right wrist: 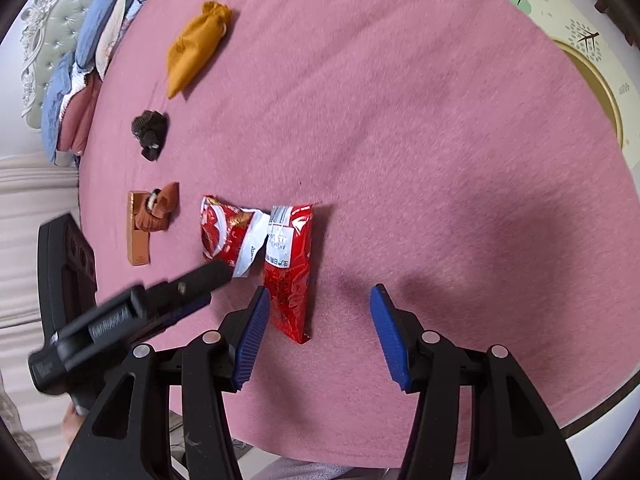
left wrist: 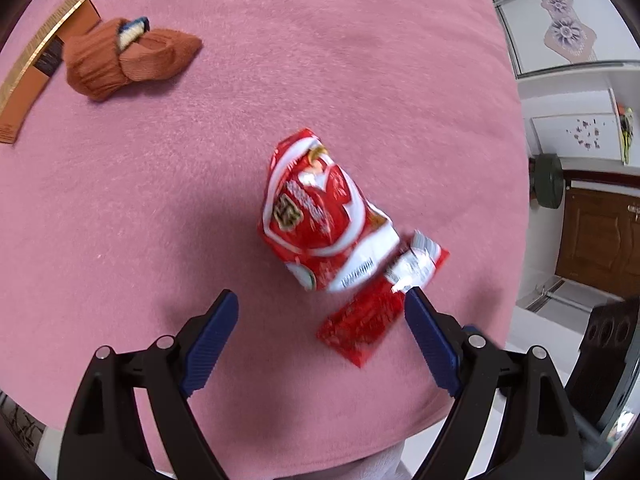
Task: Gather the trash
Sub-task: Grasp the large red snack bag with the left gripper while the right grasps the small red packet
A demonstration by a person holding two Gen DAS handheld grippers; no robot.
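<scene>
2 red wrappers on a pink bed, both tools spread and empty

A pink blanket (left wrist: pixel 200 200) covers the bed; a tufted headboard (right wrist: pixel 48 20) sits at upper left of the right view; the crumpled red snack bag (left wrist: pixel 316 216) lies mid-frame above the left tool (left wrist: pixel 322 304), overlapping the flat red packet (left wrist: pixel 364 320) that lies just inside that tool's right finger; in the right view the packet touches the left finger of the right tool (right wrist: pixel 320 300); neither tool grips anything.

Both wrist views look steeply down, close over the pink blanket (left wrist: pixel 160 200), sharing the red wrappers (right wrist: pixel 248 236)
</scene>
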